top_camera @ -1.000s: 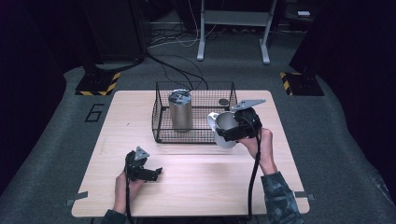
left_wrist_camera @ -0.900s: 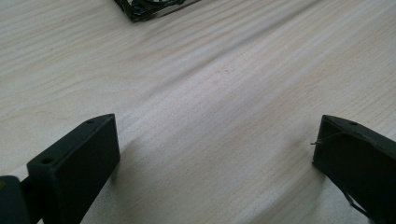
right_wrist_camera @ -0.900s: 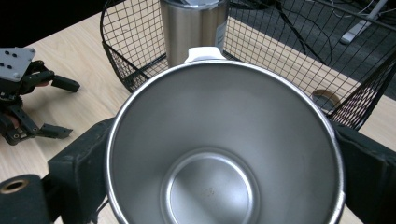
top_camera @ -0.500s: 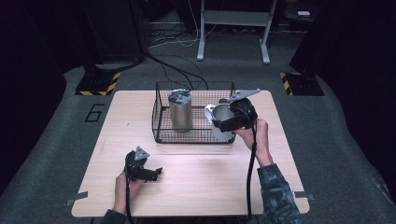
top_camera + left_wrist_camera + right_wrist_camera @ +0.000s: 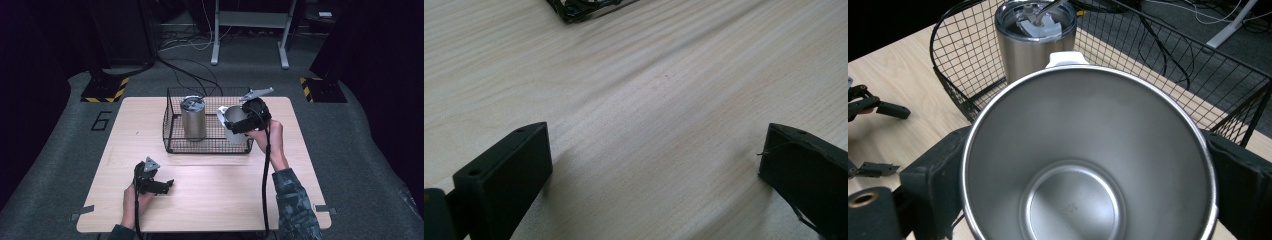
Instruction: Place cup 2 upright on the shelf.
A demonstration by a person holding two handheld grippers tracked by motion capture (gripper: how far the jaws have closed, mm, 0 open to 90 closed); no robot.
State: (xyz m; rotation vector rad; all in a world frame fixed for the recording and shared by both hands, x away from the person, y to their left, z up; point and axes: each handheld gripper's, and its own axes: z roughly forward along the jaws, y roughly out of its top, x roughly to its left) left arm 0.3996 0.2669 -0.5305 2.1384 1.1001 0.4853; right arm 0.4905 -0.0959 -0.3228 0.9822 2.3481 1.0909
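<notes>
While the left tongs [image 5: 167,184] rest near the tabletop's [image 5: 210,200] front edge with jaws wide apart, the right tongs [image 5: 1083,165] clamp an open steel cup [image 5: 1088,165] over the wire basket [image 5: 172,120], beside a lidded tumbler [image 5: 193,117].

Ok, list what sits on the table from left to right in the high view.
Left gripper → lidded tumbler in the basket → open cup held by the right gripper.
</notes>
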